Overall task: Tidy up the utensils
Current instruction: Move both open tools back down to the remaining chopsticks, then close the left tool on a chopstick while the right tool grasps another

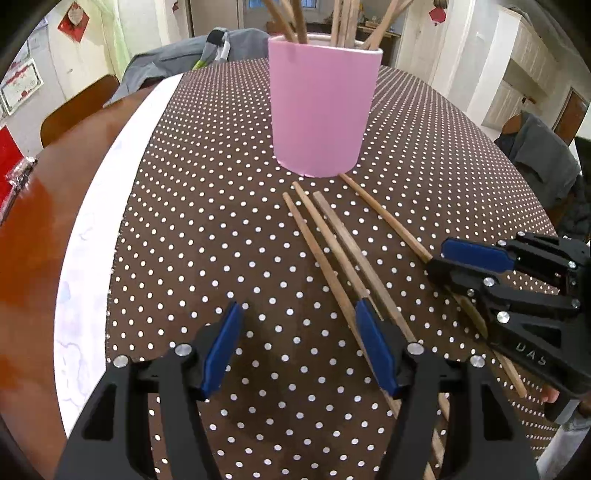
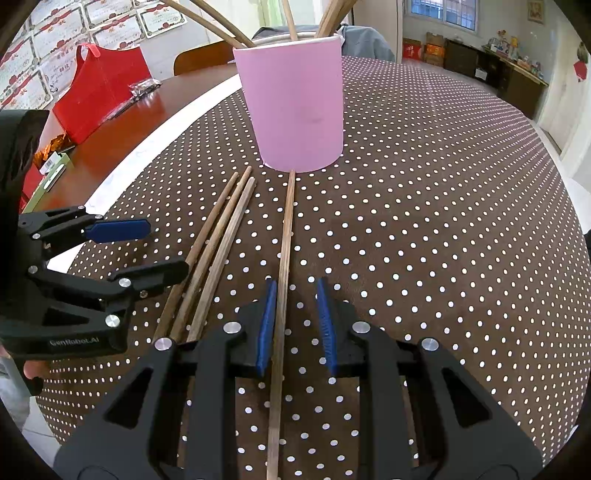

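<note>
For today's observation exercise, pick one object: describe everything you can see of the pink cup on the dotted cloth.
The pink cup is a plain, smooth, matte cylinder with a whitish rim, possibly ceramic or plastic. It stands upright on the brown polka-dot cloth, towards the far side. Several wooden chopsticks stand in it, leaning outwards. Four more chopsticks lie loose in front; the tip of the single one reaches the cup's base, seemingly touching it. A faint dark smudge marks its side in the right wrist view. Neither gripper touches it.

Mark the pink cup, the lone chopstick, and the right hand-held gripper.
pink cup (image 2: 295,107), right wrist view, front wall.
lone chopstick (image 2: 287,229), right wrist view, mid-shaft.
right hand-held gripper (image 2: 296,325), right wrist view, between fingertips.
</note>
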Motion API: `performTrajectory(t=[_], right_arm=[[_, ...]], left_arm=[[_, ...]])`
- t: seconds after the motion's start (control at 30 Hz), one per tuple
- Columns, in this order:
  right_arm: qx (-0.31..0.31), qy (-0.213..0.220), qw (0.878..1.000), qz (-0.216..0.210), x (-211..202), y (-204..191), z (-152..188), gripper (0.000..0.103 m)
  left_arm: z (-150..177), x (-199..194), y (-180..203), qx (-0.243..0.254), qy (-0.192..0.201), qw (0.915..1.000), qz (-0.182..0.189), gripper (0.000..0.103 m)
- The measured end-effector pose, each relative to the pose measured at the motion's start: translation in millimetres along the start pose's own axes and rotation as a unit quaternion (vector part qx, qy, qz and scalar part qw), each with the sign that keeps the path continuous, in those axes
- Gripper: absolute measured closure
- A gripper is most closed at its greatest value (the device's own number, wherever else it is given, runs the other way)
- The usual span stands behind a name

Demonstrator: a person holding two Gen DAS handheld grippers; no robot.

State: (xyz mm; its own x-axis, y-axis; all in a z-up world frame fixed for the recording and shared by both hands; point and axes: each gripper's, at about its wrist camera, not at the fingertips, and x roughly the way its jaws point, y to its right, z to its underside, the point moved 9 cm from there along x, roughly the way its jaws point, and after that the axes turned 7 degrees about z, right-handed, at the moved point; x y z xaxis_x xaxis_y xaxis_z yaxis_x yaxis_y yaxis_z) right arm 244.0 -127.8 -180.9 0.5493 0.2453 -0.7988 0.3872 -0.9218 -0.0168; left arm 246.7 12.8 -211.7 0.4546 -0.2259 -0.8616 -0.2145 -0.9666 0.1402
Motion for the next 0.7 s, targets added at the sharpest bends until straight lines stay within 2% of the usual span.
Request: performTrajectory(t=[0.07,0.17,0.33,0.37,0.43,0.5,0.57,0.7], right_arm=[[-0.001,-0.002,1.0,0.002,1,0,-1,0.08],[-0.007,-0.011,1.0,0.009,2,-2,-4,0.08],[-0.028,-0.03,0.999,0.021,7,-5,-9,0.08],[-0.031,-0.033,0.999,0.023,8,-6,-10,0.08],[-0.041,-0.043,0.998,0.029,10,-9,-12,0.08],[-0.05,-0.049,0.997,0.032,12,-12,-13,0.086],[-0.053,-0.056,0.997,0.029,13,-14,-13,0.093],[-0.052,-0.07,0.996,0.02,13,-14,-11,0.096]], left_arm=[[-2,4,1,-0.005,-0.006,1.0,0.002,0.036],[-7,11,3,0.017,-0.012,0.9994,-0.026,0.035],[-7,10,2,0.014,-0.014,0.9995,-0.025,0.035],[-8,10,2,0.015,-0.014,0.9995,-0.025,0.038],[-8,9,6,0.024,-0.011,0.9995,-0.02,0.05],[-9,7,8,0.023,-0.011,0.9995,-0.019,0.071],[-8,6,8,0.023,-0.012,0.9995,-0.019,0.085],[-6,4,8,0.02,-0.008,0.9996,-0.019,0.092]])
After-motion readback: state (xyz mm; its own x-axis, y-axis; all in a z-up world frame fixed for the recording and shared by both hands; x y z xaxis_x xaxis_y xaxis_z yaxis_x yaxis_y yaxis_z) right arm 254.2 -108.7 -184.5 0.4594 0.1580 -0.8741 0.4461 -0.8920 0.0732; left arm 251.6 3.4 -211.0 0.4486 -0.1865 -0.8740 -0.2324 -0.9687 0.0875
